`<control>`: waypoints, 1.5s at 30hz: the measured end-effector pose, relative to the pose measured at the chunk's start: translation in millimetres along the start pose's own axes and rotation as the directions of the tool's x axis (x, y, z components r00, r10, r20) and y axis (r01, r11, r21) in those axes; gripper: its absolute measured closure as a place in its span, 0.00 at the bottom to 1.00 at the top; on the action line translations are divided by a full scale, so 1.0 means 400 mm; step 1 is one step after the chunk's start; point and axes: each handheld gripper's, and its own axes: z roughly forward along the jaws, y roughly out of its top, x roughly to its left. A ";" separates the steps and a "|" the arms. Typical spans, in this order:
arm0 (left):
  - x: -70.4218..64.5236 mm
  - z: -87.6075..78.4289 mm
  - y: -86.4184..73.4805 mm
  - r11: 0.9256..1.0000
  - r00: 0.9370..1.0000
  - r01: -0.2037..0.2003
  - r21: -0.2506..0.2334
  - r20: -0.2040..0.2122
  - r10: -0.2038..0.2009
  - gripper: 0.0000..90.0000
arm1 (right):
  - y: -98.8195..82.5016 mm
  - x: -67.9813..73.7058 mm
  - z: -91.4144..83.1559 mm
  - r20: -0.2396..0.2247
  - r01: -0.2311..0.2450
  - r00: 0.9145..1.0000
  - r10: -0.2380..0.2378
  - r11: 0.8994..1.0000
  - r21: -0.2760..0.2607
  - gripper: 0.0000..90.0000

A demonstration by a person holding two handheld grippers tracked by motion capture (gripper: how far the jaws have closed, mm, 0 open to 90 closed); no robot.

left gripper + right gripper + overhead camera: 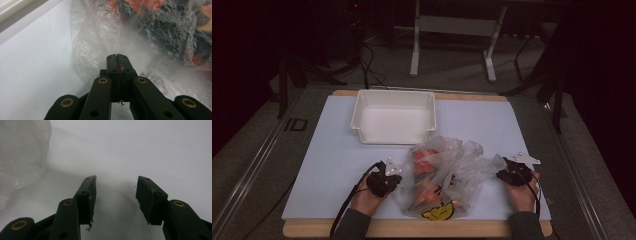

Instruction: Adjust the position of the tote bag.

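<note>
A crumpled clear plastic bag [442, 180] with orange and black items inside and a yellow print lies on the white mat [332, 155] near the front edge. My left gripper [396, 182] is at the bag's left side. In the left gripper view its jaws [116, 57] are pressed together on a fold of the bag's film [150, 37]. My right gripper [503, 174] rests at the bag's right side. In the right gripper view it [116, 188] stands open over bare mat, with nothing between its fingers and the bag [20, 152] off to the left.
An empty white bin [394, 117] stands on the mat behind the bag; its rim [10, 7] shows at the top left of the left gripper view. The mat lies on a wooden board [412, 229]. Table legs and cables are on the floor beyond.
</note>
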 end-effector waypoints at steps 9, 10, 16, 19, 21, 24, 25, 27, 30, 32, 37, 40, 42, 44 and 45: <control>0.007 -0.022 -0.028 1.000 1.000 0.008 -0.001 -0.018 -0.008 0.93 | 0.000 0.000 0.000 0.000 0.003 1.000 -0.003 1.000 -0.002 0.55; 0.009 -0.025 -0.032 1.000 1.000 0.007 0.001 -0.020 -0.007 0.93 | 0.000 0.000 0.000 0.000 0.003 1.000 -0.003 1.000 -0.002 0.55; 0.012 -0.037 -0.040 1.000 1.000 0.002 0.005 -0.030 -0.002 0.89 | 0.000 0.002 0.000 0.001 0.004 1.000 -0.004 1.000 0.000 0.55; 0.007 -0.040 -0.031 1.000 0.999 -0.025 -0.011 -0.029 0.024 0.83 | 0.000 0.002 0.000 0.001 0.006 1.000 -0.006 1.000 0.000 0.55; 0.005 -0.044 -0.020 0.999 0.999 -0.034 -0.021 -0.029 0.033 0.80 | 0.000 0.002 0.000 0.001 0.005 1.000 -0.005 1.000 0.000 0.55; 0.005 -0.049 0.000 0.998 0.999 -0.045 -0.043 -0.015 0.044 0.76 | 0.000 0.001 0.000 0.001 0.009 1.000 -0.009 1.000 -0.004 0.55; 0.005 -0.049 0.000 0.998 0.999 -0.045 -0.043 -0.015 0.044 0.74 | 0.000 0.001 -0.001 0.002 0.010 1.000 -0.010 1.000 -0.004 0.55; 0.005 -0.057 0.020 0.996 0.998 -0.056 -0.075 -0.008 0.055 0.71 | -0.001 0.001 -0.001 0.001 0.009 1.000 -0.009 1.000 -0.005 0.55; 0.006 -0.065 0.044 0.992 0.998 -0.065 -0.105 -0.004 0.065 0.67 | -0.001 0.001 -0.001 0.000 0.009 1.000 -0.009 1.000 -0.005 0.55; 0.005 -0.069 0.062 0.989 0.998 -0.066 -0.129 0.004 0.067 0.66 | -0.001 0.001 -0.001 0.000 0.010 1.000 -0.010 1.000 -0.005 0.55; 0.004 -0.075 0.105 0.982 0.996 -0.084 -0.167 -0.007 0.084 0.61 | -0.001 0.001 -0.001 0.000 0.010 1.000 -0.010 1.000 -0.005 0.55; 0.004 -0.077 0.148 0.975 0.994 -0.105 -0.193 0.014 0.110 0.58 | -0.001 0.001 -0.001 0.000 0.010 1.000 -0.010 1.000 -0.006 0.55; 0.001 -0.077 0.158 0.973 0.993 -0.112 -0.203 0.021 0.119 0.55 | -0.001 0.001 -0.001 0.000 0.010 1.000 -0.010 1.000 -0.006 0.55; -0.005 -0.076 0.180 0.967 0.990 -0.127 -0.220 0.034 0.138 0.52 | -0.001 0.001 -0.001 -0.001 0.009 1.000 -0.009 1.000 -0.005 0.55; -0.008 -0.074 0.190 0.965 0.988 -0.136 -0.226 0.041 0.149 0.52 | -0.001 0.001 -0.001 -0.001 0.010 1.000 -0.010 1.000 -0.005 0.55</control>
